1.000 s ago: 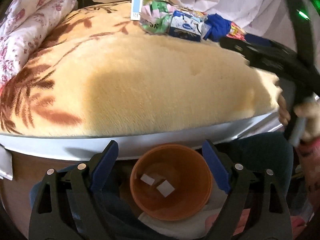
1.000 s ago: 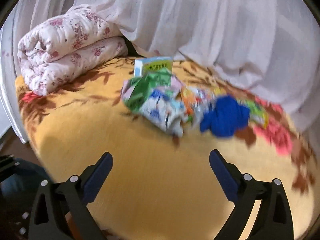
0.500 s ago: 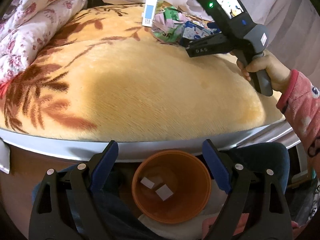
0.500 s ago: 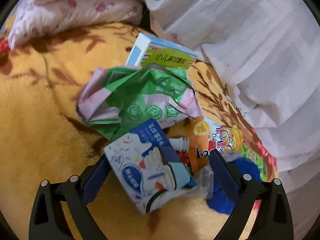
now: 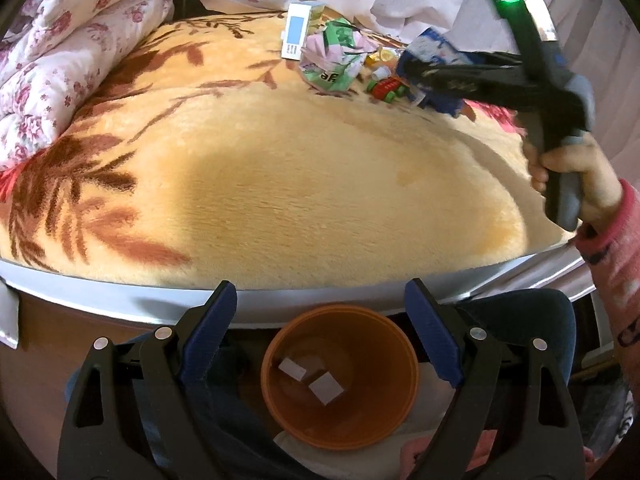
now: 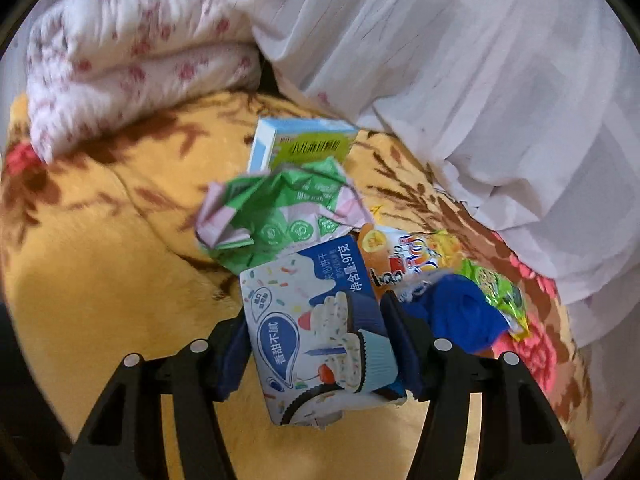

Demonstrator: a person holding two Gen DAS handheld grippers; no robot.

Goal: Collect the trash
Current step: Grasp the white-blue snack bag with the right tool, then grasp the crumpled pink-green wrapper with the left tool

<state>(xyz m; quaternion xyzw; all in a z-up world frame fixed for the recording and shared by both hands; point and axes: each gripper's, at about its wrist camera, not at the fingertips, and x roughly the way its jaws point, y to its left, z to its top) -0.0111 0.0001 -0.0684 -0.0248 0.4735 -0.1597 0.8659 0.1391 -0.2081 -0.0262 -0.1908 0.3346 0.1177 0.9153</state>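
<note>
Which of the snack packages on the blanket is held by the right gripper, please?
The blue-and-white biscuit box, clamped in the right gripper; the crumpled green wrapper lies free.

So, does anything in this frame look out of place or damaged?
A heap of wrappers and cartons sits on the yellow blanket near the curtain, odd for a bed. The green wrapper is crumpled, and the blue biscuit box, clamped in the right gripper, looks torn at its lower edge.

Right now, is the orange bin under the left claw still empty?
No, the orange bin already has two small white paper pieces lying on its bottom.
</note>
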